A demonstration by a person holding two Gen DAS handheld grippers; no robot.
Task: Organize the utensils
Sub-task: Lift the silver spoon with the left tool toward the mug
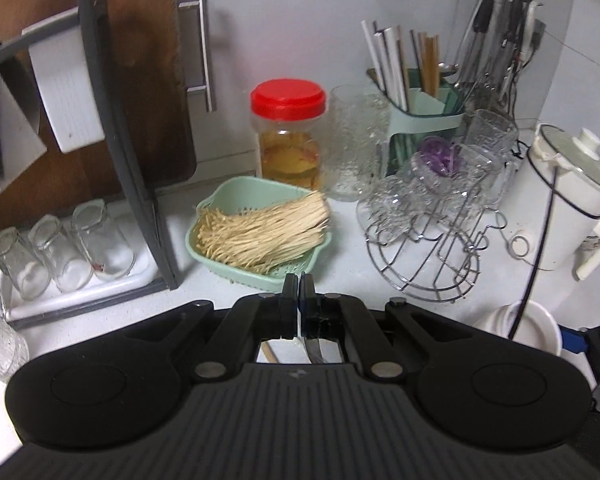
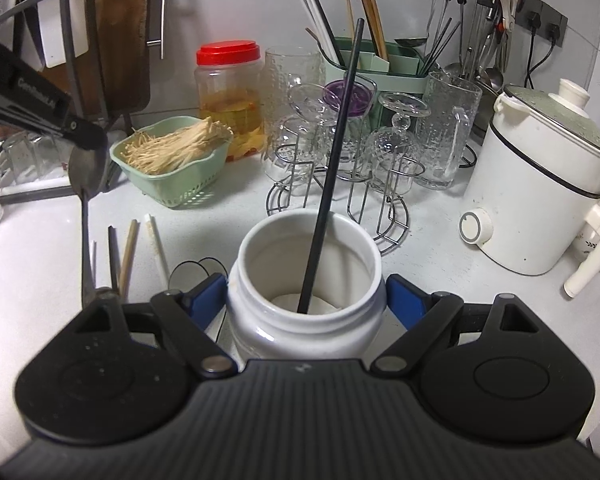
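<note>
The left gripper point(image 2: 86, 136) pinches a spoon point(image 2: 85, 184) by its bowl, handle hanging toward 6 o'clock; the white jar point(image 2: 304, 280), clamped in the right gripper point(image 2: 306, 300), sits at its 4 o'clock

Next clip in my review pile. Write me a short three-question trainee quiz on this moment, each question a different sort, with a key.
1. True or false: the white jar holds three chopsticks.
2. What does the left gripper hold? A) spoon B) fork C) glass
3. Fill in: the loose chopsticks lie on the ____.

Key
1. False: only one black chopstick stands in it; the right gripper has its jaws on the jar's sides.
2. A: the spoon hangs bowl-up from its shut jaws.
3. Counter, left of the jar.
</note>
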